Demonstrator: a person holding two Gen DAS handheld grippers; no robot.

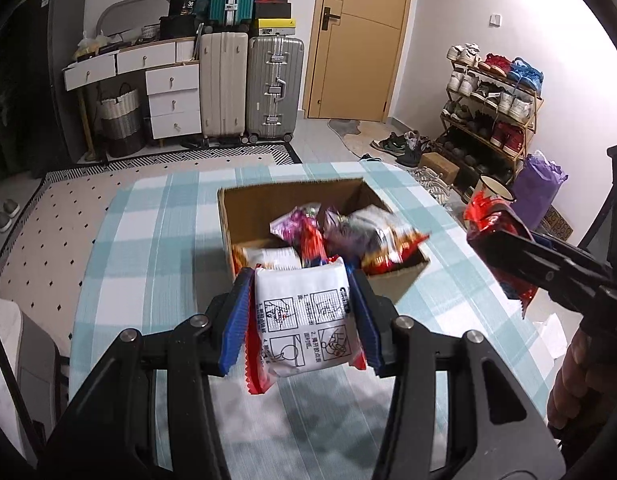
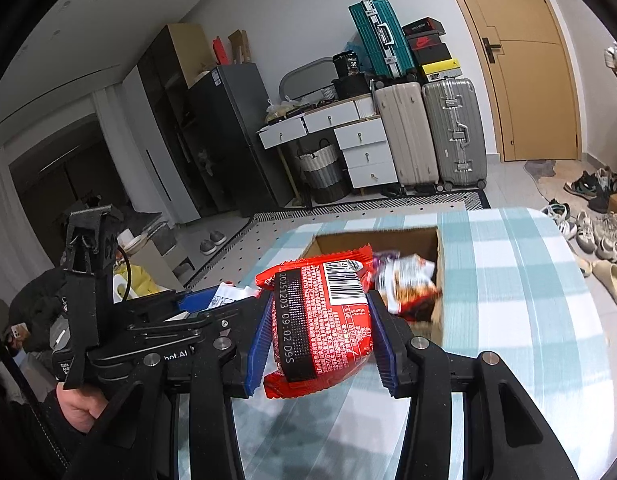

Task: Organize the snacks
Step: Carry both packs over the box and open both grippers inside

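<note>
In the left wrist view my left gripper [image 1: 302, 280] is shut on a white snack packet [image 1: 308, 320] with red crimped ends, held above the checked tablecloth just short of the open cardboard box [image 1: 264, 196]. The box holds several snack packets [image 1: 340, 236]. My right gripper [image 2: 318, 304] is shut on a red snack packet [image 2: 324, 316] with a barcode, raised over the table near the cardboard box [image 2: 438, 256]. The red snack packet [image 1: 488, 216] also shows at the right of the left wrist view, clamped in the right gripper [image 1: 474, 236]. The left gripper's fingers [image 2: 196, 300] appear at left, with the white packet [image 2: 228, 296] between them.
The table [image 1: 148, 280] carries a blue and white checked cloth. Behind it stand suitcases [image 1: 248, 84], white drawers [image 1: 172, 96], a wooden door [image 1: 360, 40] and a shoe rack [image 1: 492, 112]. A white mug [image 1: 494, 190] and a purple bag [image 1: 536, 188] are near the table's right edge.
</note>
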